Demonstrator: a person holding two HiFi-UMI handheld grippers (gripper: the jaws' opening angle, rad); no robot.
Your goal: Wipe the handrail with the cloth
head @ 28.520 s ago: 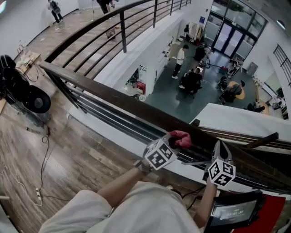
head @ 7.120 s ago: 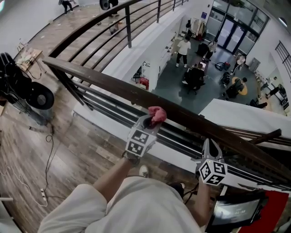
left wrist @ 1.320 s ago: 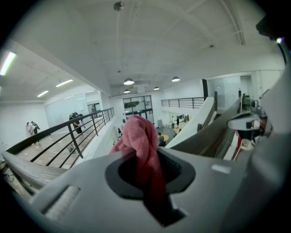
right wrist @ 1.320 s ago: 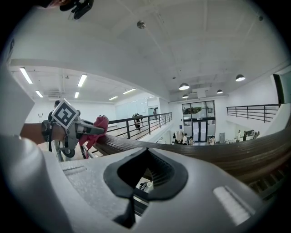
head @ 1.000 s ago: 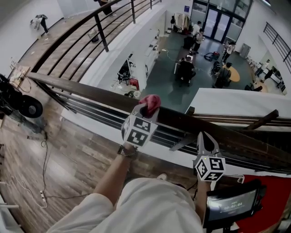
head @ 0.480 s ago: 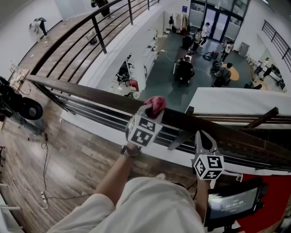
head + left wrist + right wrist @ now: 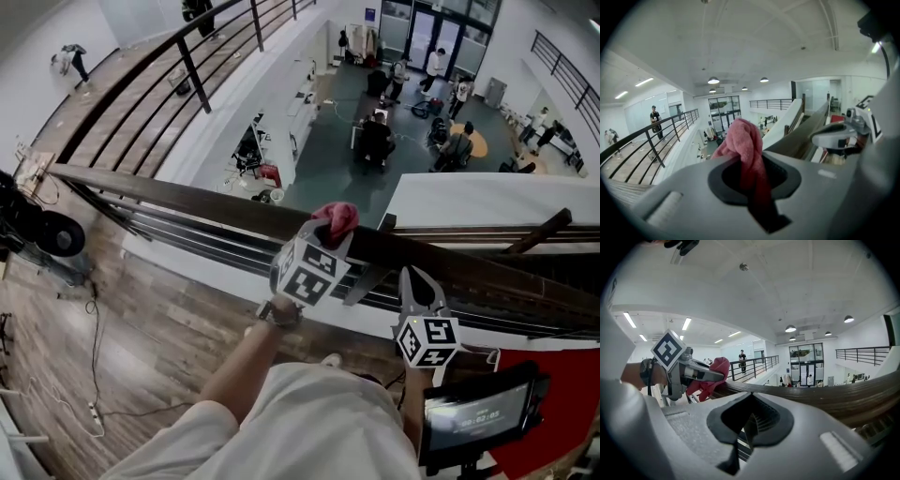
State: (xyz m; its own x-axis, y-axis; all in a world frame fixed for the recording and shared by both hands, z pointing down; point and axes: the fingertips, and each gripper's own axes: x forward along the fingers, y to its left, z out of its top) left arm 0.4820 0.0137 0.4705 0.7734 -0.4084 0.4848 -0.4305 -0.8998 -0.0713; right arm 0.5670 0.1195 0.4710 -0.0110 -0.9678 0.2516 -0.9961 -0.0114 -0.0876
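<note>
Left tool (image 7: 328,234), forearm outstretched, clamps the red cloth (image 7: 337,216) against the handrail (image 7: 187,194); right tool (image 7: 412,281) hangs closed, empty.

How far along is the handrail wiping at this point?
Done: cannot tell; the handrail shows no visibly wiped stretch. In hand: the left gripper is shut on the red cloth at the rail's top; the right gripper is shut and empty. Left: possibly rail on both sides.
</note>
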